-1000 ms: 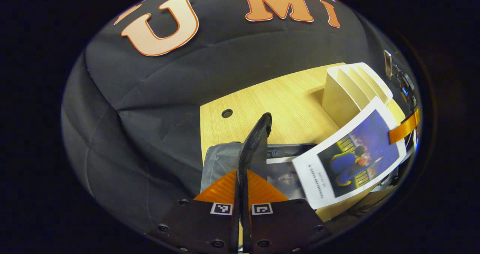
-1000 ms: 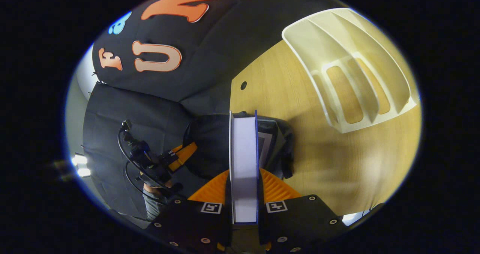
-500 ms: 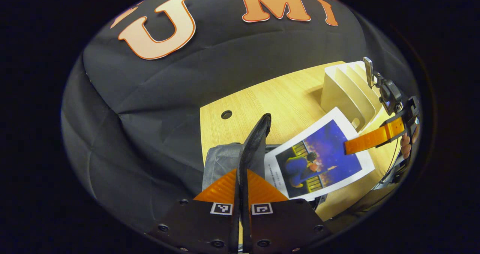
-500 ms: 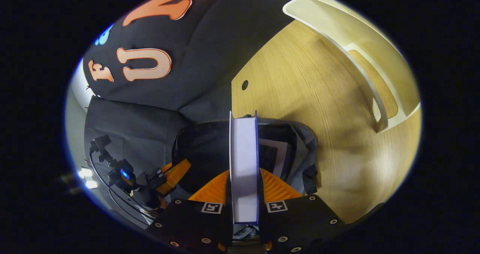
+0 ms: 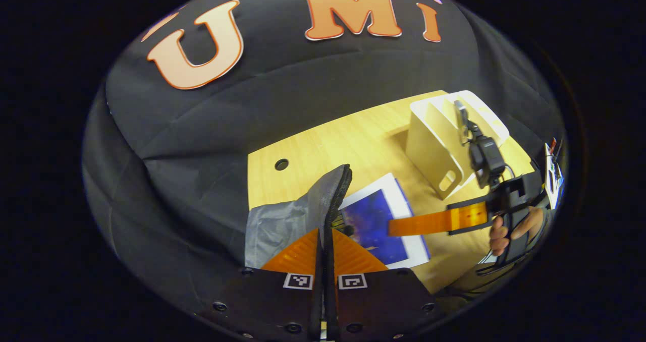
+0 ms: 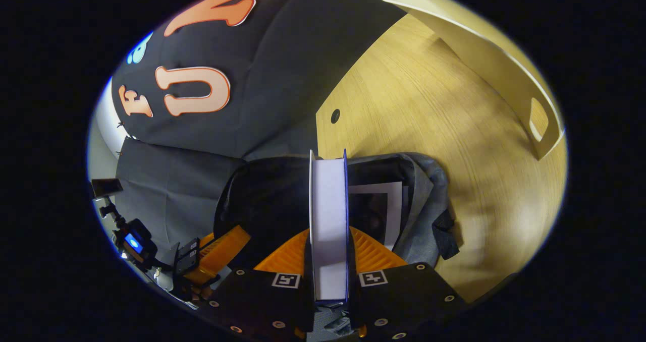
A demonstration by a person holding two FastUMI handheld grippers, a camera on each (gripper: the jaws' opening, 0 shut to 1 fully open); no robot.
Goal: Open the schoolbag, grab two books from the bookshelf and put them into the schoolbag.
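Observation:
My left gripper is shut on the zippered edge of the grey schoolbag and holds it up, so the bag's mouth gapes. My right gripper is shut on a book, seen edge-on with white pages between blue covers. The book's far end points down into the open schoolbag. In the left gripper view that book shows its blue cover, slanting into the bag beside the zipper, with the right gripper clamped on it. A second book with a white border lies inside the bag.
The white bookshelf stands on the wooden table behind the bag, its slots bare; in the right gripper view the bookshelf is at the upper right. A hand holds the right gripper. A cable hole marks the table's back edge.
The right gripper has carried the book leftward and down, from above the bag into its mouth. The left gripper has kept its hold on the bag's edge and shifted slightly.

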